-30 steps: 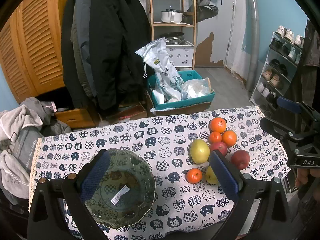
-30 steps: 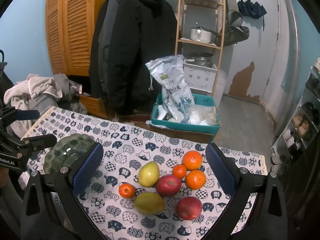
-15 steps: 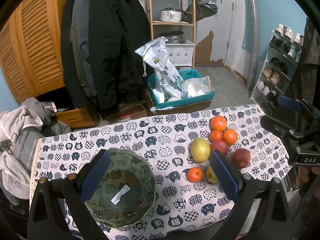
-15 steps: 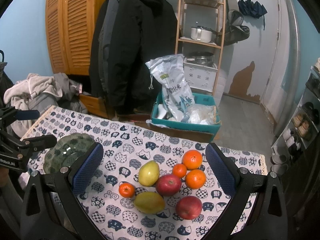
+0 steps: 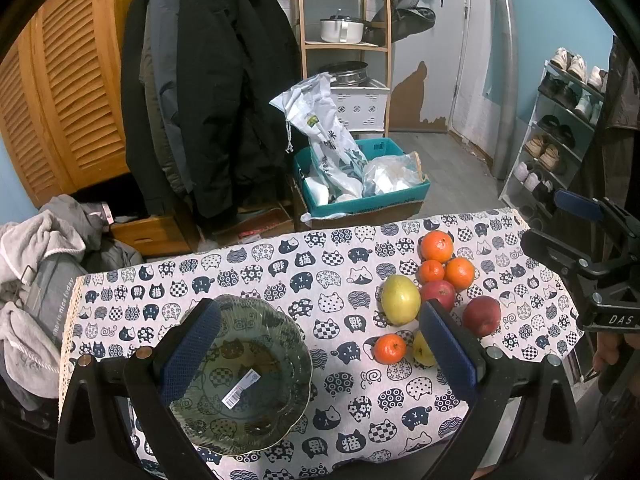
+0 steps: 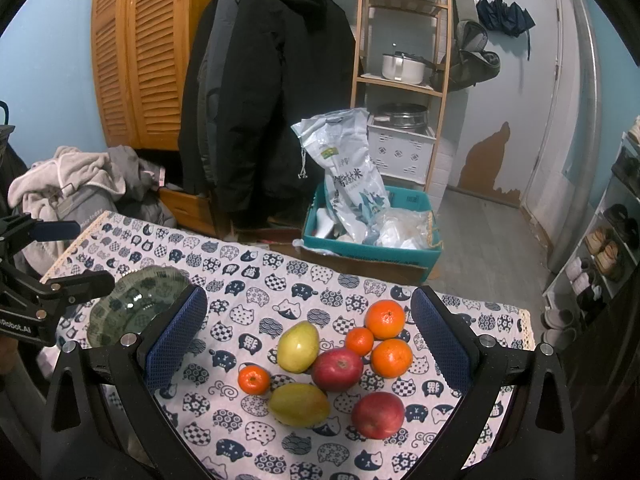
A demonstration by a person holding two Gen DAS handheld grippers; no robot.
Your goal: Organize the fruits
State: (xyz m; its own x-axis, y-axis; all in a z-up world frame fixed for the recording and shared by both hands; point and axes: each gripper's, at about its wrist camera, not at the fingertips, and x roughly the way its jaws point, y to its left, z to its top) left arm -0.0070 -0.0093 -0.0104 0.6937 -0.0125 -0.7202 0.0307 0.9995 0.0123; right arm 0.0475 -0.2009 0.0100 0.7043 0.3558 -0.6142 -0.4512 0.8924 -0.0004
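Observation:
A green glass bowl [image 5: 244, 376] with a barcode sticker stands empty on the left of the cat-print tablecloth [image 5: 304, 280]; it also shows in the right wrist view [image 6: 136, 304]. Fruit lies in a cluster on the right: two yellow-green pears [image 6: 298, 346] [image 6: 298, 404], two red apples [image 6: 337, 368] [image 6: 377, 414], and several oranges [image 6: 385, 319]. My left gripper [image 5: 316, 352] is open and empty, hovering over the bowl's right side. My right gripper [image 6: 308, 344] is open and empty above the fruit cluster.
Beyond the table's far edge sit a teal box [image 6: 372, 236] with a rice bag, hanging dark coats [image 6: 272, 92], a wooden shelf [image 6: 400, 60] and a shoe rack [image 5: 560, 128]. A pile of clothes [image 5: 36, 280] lies left of the table.
Both grippers stay open and nearly still. The left wrist view has drifted very slightly; the fruit and bowl have not moved.

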